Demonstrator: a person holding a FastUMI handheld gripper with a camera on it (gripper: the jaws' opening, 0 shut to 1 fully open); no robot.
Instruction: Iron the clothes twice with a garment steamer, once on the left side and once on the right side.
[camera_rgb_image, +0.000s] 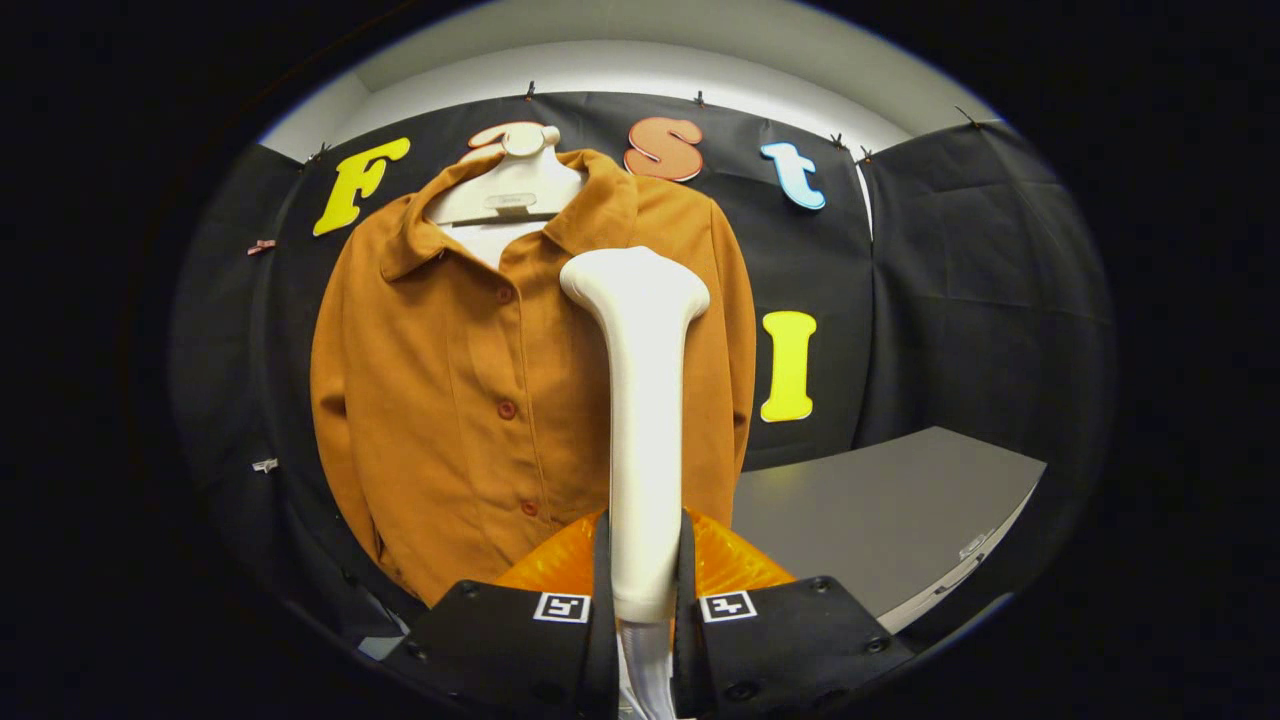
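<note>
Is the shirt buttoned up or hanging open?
Mostly buttoned. The shirt hangs with its front closed down the button row; only the collar spreads open at the hanger. The tool is shut on the steamer.

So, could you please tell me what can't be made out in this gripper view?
- Steamer head face: the garment steamer, clamped in the gripper, faces away, so contact with the shirt can't be judged.
- Shirt's right front: covered by the steamer.
- Shirt hem: hidden behind the fingers.
- Label on the hanger: too small.
- Grey table: near edge cut off.
</note>
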